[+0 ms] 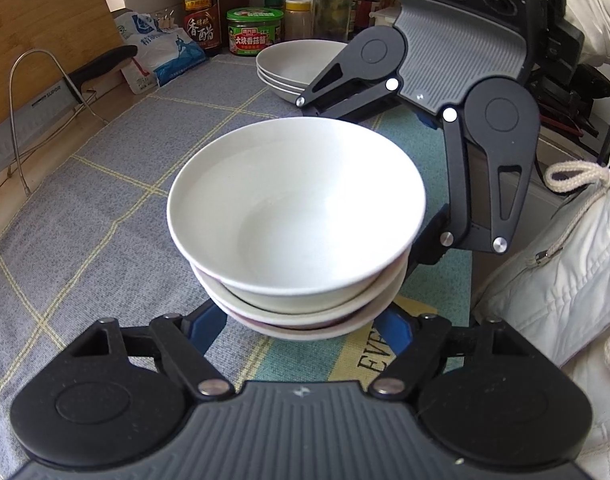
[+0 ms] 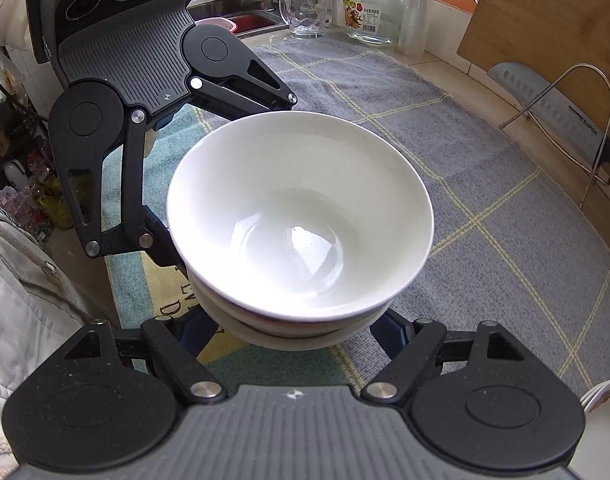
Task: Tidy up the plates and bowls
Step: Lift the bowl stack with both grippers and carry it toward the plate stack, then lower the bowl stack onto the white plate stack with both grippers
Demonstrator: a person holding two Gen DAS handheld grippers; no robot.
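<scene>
Kitchen counter under a grey checked cloth (image 1: 85,216), bottles and jars along the back wall, a cleaver (image 2: 553,116) leaning in a wire rack against a cutting board. Bowl stack (image 1: 297,216) sits mid-cloth — three white bowls nested, as far as the rims can be counted, top one upright and empty. Second pile, the plate stack (image 1: 293,68), lies well behind it near the jars; two, perhaps three, shallow white pieces. Left gripper (image 1: 301,320) has its blue fingers spread wide either side of the stack's base; contact hidden under the rims, cannot tell if it touches. Right gripper (image 2: 297,320) likewise wide, straddling the same base at right angles to the left. Both equally near — the stack lies dead ahead of each, between the fingers. Judgement: next move turns on closing squarely on the lowest bowl; round, so no long axis to favour.
</scene>
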